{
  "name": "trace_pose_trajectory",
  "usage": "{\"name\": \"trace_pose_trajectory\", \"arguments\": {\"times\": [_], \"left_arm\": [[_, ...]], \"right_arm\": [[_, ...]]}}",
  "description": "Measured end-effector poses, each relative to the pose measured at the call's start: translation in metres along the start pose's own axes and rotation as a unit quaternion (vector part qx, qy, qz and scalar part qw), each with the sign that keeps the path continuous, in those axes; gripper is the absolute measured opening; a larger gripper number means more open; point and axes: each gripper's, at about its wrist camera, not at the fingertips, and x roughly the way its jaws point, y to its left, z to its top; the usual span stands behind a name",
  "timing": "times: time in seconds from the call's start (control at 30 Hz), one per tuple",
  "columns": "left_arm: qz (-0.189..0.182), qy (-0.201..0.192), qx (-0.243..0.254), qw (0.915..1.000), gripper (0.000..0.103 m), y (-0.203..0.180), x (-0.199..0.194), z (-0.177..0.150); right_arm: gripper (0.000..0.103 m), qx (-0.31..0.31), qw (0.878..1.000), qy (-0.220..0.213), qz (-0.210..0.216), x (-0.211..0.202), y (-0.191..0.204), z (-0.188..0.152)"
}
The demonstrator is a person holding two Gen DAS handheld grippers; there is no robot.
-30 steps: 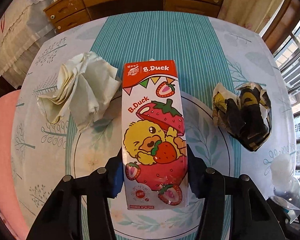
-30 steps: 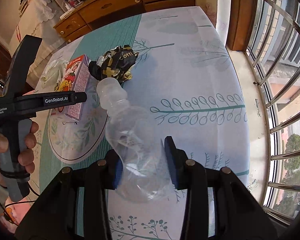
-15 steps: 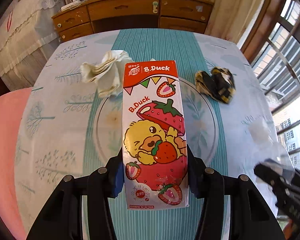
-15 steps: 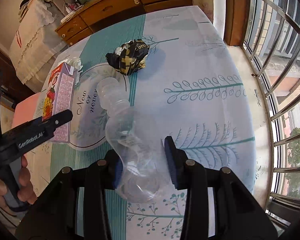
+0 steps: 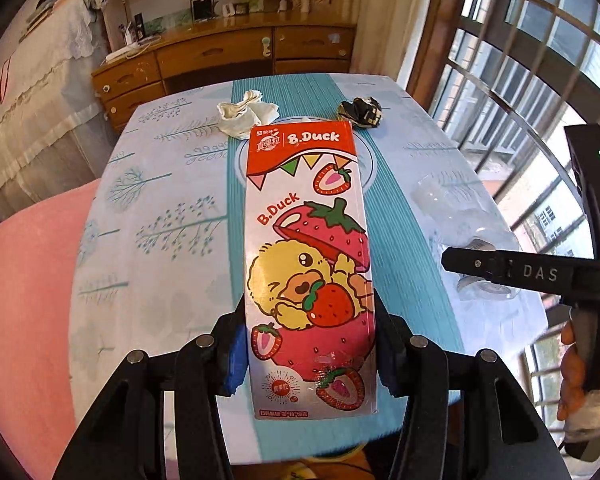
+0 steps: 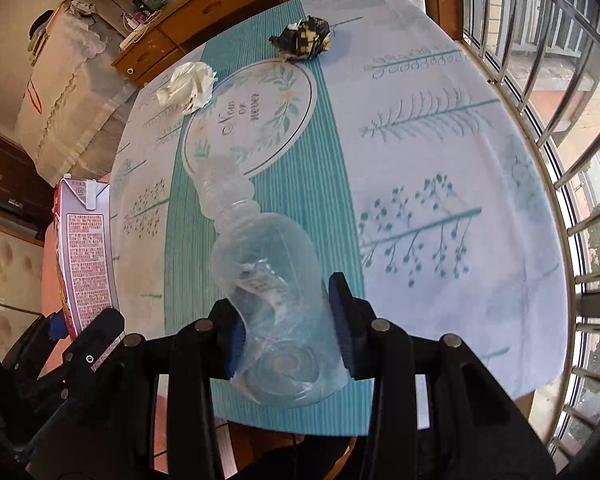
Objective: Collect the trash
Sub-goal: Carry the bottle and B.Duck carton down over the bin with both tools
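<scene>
One drink carton (image 5: 310, 264), one clear plastic bottle (image 6: 268, 276), one crumpled tissue (image 5: 247, 118), one crumpled dark wrapper (image 5: 360, 111).

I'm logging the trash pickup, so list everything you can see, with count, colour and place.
Drink carton: one, red and white, clamped in the left tongs.
Plastic bottle: one, clear, crumpled, clamped in the right tongs.
Crumpled tissue: one, white, far side of the table.
Crumpled wrapper: one, black and gold, far side of the table.
Table: one, teal and white patterned cloth.
Wooden dresser: one, brown, behind the table.
Left tongs: black, shut on the carton.
Right tongs: black, shut on the bottle.
</scene>
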Motion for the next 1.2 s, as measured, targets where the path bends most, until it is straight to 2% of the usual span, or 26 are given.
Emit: {"name": "trace_pose_trajectory", "arguments": {"times": [0.17,0.37,0.5,0.67,0.73,0.9,1.2], "left_arm": [[-0.006,-0.008,0.023,0.9997,0.051,0.024,-0.042,-0.065],[-0.016,0.002,0.035,0.9992,0.051,0.047,-0.071,-0.131],[-0.025,0.017,0.029,0.9991,0.051,0.052,-0.081,-0.160],[-0.024,0.013,0.021,0.9994,0.051,0.046,-0.087,-0.184],[-0.018,0.014,0.017,0.9996,0.051,0.042,-0.081,-0.191],[-0.006,0.030,-0.006,0.9995,0.051,0.034,-0.063,-0.234],[0.002,0.094,-0.029,0.9951,0.051,0.005,0.011,-0.320]], "right_arm": [[0.034,0.028,1.000,0.003,-0.002,-0.010,0.016,-0.068],[0.034,0.051,0.998,0.035,-0.015,-0.008,0.026,-0.141],[0.034,0.047,0.997,0.055,-0.025,-0.007,0.032,-0.171],[0.034,0.027,0.995,0.086,-0.035,0.006,0.031,-0.195],[0.034,0.021,0.994,0.101,-0.038,0.014,0.027,-0.204],[0.034,0.020,0.990,0.133,-0.039,0.039,0.006,-0.237],[0.034,0.051,0.983,0.170,-0.054,0.094,-0.053,-0.281]]}}
